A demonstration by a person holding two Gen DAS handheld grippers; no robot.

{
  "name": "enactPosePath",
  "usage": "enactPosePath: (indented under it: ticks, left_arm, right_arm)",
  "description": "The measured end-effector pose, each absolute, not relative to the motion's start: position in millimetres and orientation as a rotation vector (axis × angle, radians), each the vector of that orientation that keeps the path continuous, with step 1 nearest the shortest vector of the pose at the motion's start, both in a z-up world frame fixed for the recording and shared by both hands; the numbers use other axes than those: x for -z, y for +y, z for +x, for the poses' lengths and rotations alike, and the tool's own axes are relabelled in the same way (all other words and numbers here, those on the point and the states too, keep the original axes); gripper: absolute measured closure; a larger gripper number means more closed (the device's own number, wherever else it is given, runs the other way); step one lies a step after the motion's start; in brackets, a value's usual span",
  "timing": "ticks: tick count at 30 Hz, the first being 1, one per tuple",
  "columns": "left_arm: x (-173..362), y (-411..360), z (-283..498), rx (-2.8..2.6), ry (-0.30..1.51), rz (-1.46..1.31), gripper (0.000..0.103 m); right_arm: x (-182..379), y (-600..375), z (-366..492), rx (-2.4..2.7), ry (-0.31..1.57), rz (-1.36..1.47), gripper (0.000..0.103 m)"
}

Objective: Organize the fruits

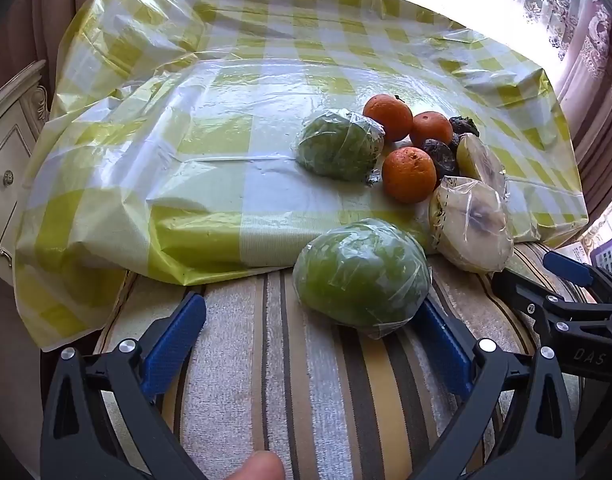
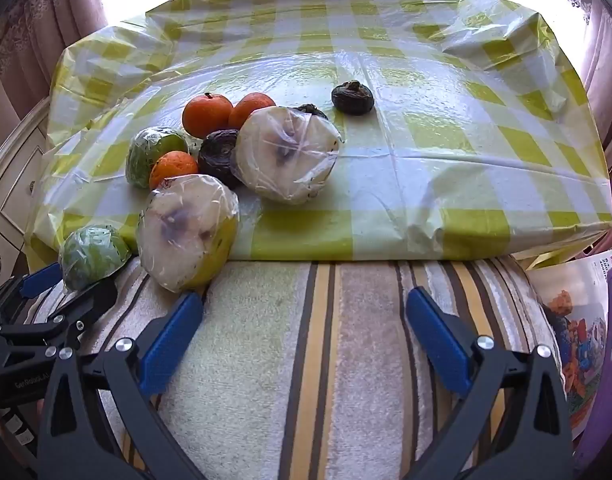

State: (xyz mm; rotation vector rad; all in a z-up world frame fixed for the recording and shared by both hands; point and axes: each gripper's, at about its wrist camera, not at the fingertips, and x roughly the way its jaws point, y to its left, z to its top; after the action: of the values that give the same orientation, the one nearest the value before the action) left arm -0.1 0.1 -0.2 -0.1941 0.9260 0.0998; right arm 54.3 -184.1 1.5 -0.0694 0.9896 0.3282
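Both grippers stand wide open w/ nothing held: the left gripper hangs over the striped towel, its right pad just beside the near wrapped green fruit, though contact can't be confirmed; the right gripper hangs over bare towel. That green fruit, taken as the landmark, sits on the towel at the edge of the checked plastic cloth; beyond it on the cloth lie a second wrapped green fruit, three oranges and dark wrinkled fruits, w/ two wrapped cut halves to its right. One dark fruit lies well apart from the pile. Likely risks: slick cling film slipping betw. the pads, round oranges rolling if the pile gets nudged, or the cloth crumpling and dragging fruit along. Surface looks soft, not a firm worktop; curtains and bright windows behind, a pale cabinet far left of the landmark.
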Motion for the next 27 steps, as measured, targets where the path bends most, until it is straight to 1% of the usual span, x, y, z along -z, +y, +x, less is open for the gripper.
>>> enactPosePath:
  ticks: [4,8,27]
  left_arm:
    - [3.0,8.9,3.9,-0.092,0.937,-0.208,0.004]
    - [-1.5,-1.3,-0.4,-0.135,0.924,-0.154,0.004]
    - [-3.3,-3.9,-7.5,-0.149,0.892,-0.167,0.004]
  right_arm:
    - [-1.7,-184.0,54.6,-0.327,0.993,-0.071,0.001]
    - [-2.0,-184.6,54.7,-0.328,0.993,-0.068,0.001]
    - [-2.8,-184.5,54.1,-0.327,0.99,-0.069,0.001]
